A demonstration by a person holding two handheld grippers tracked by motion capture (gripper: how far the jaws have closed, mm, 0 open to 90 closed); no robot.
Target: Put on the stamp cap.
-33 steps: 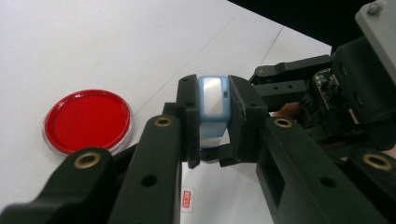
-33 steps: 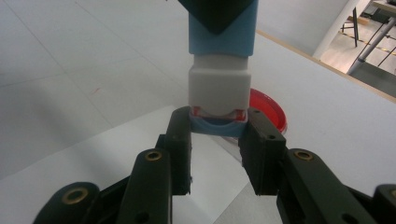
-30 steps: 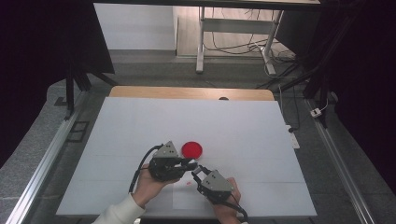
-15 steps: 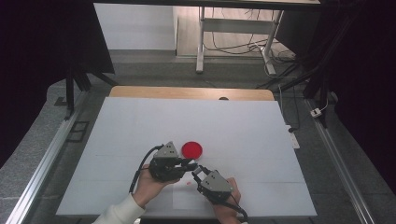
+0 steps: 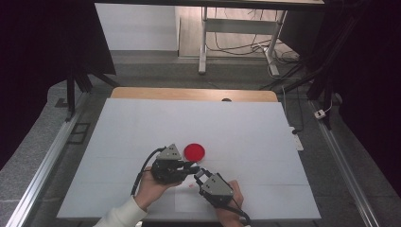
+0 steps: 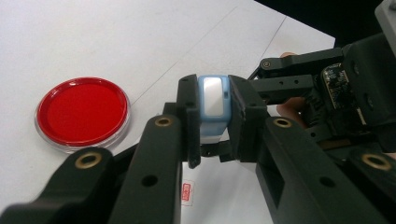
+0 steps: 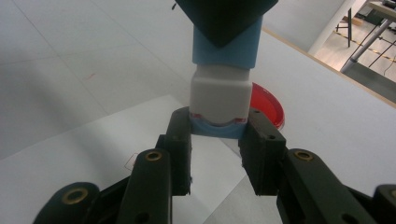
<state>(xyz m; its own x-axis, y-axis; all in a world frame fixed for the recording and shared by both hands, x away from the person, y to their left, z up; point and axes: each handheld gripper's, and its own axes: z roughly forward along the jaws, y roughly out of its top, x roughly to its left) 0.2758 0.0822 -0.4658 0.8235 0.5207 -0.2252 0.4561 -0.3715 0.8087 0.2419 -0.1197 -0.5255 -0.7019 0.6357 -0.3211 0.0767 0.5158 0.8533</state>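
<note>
A small blue-and-white block [image 6: 212,100] [image 7: 219,95] hangs just above the white table [image 5: 142,127], held from both ends. My left gripper [image 6: 212,122] [image 5: 194,169] is shut on its blue end, and its black jaws [image 7: 224,18] come in from the top of the right gripper view. My right gripper [image 7: 218,133] [image 5: 199,177] is shut on the opposite blue end, below the white middle part. The two grippers meet tip to tip near the table's front. A round red dish [image 5: 194,151] [image 6: 83,112] [image 7: 268,109] lies flat just behind them.
A small red-outlined mark [image 6: 187,192] [image 7: 132,162] sits on the sheet under the grippers. A wooden strip [image 5: 189,93] borders the table's far edge. Metal rails [image 5: 47,156] run along both sides, with table legs and cables [image 5: 236,42] beyond.
</note>
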